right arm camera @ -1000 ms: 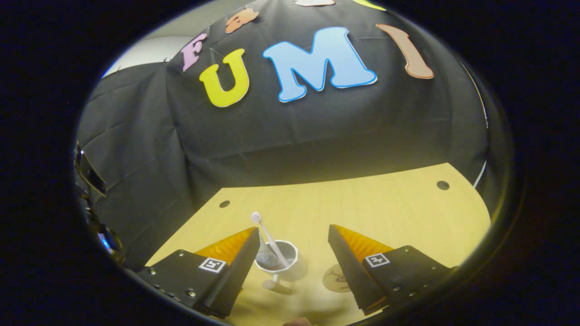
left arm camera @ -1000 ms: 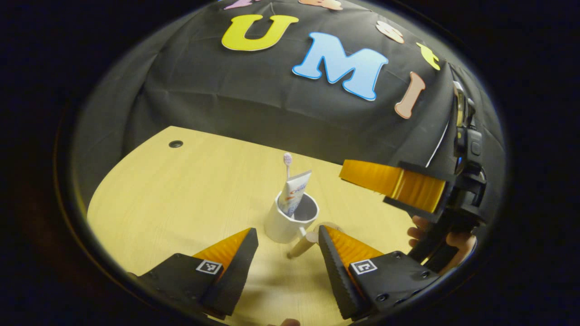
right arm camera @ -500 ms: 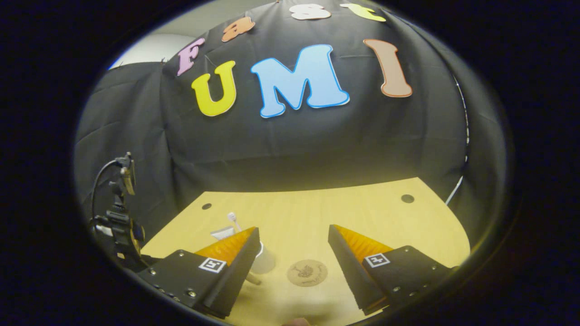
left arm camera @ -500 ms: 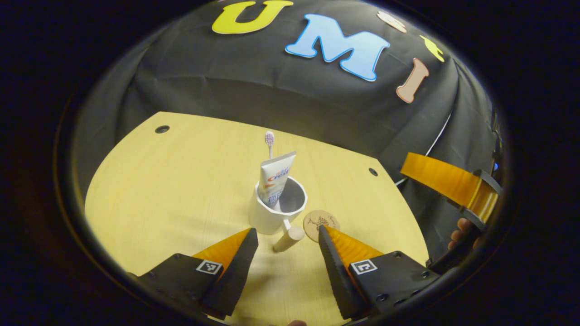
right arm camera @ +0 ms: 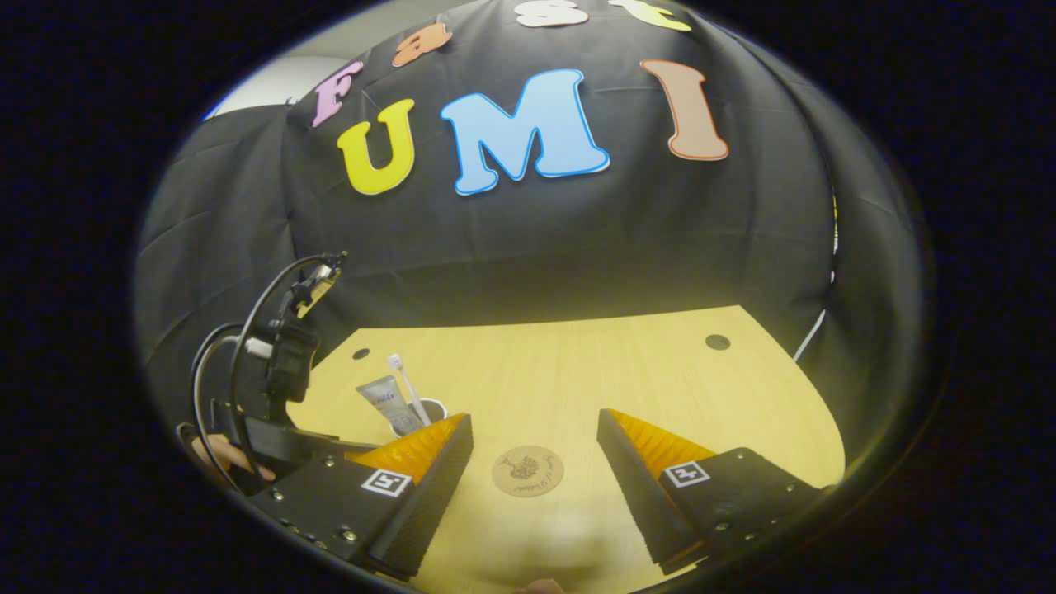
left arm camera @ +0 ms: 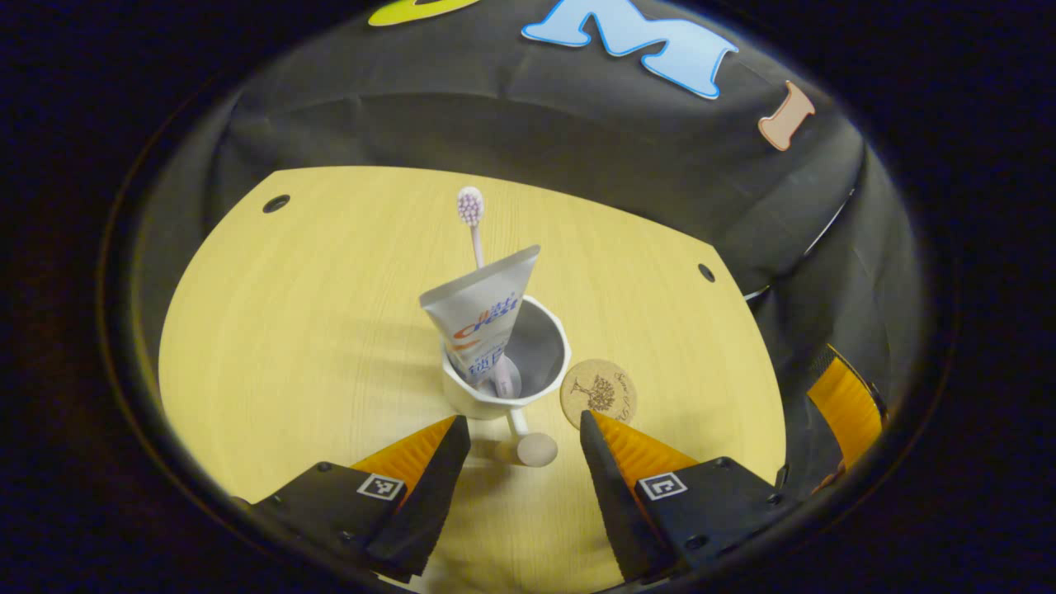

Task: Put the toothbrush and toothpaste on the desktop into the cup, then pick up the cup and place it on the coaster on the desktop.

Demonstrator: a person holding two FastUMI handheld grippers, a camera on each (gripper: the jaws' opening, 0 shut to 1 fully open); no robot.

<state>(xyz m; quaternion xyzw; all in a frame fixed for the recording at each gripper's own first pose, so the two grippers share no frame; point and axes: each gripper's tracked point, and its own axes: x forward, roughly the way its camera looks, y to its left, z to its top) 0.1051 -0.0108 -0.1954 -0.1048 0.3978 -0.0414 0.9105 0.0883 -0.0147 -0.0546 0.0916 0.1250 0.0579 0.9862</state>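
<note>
Both the toothbrush (left arm camera: 470, 216) and the toothpaste (left arm camera: 481, 307) already stand in the white cup (left arm camera: 505, 388), leaning toward its far-left side, so the step in hand is judged to be picking up the cup. Its handle, a thin stem ending in a round wooden knob (left arm camera: 536, 450), points toward the near side and lies right between the fingers of the left claw (left arm camera: 525, 429), which are spread wide and touch nothing. To do this well, the left claw should go down and forward until both fingers bracket the stem or knob, then press together squarely, since a skewed grip could let the loaded cup swing and tip its tall contents out. The lift should stay level and slow. The coaster (left arm camera: 599, 393) lies flat on the desk (left arm camera: 313, 313), just right of the cup, so the carry is short. The right claw (right arm camera: 535, 425) is also spread and empty, held near the desk's near edge with the coaster (right arm camera: 527, 471) between its fingers and the cup (right arm camera: 412, 417) farther off to the left.
</note>
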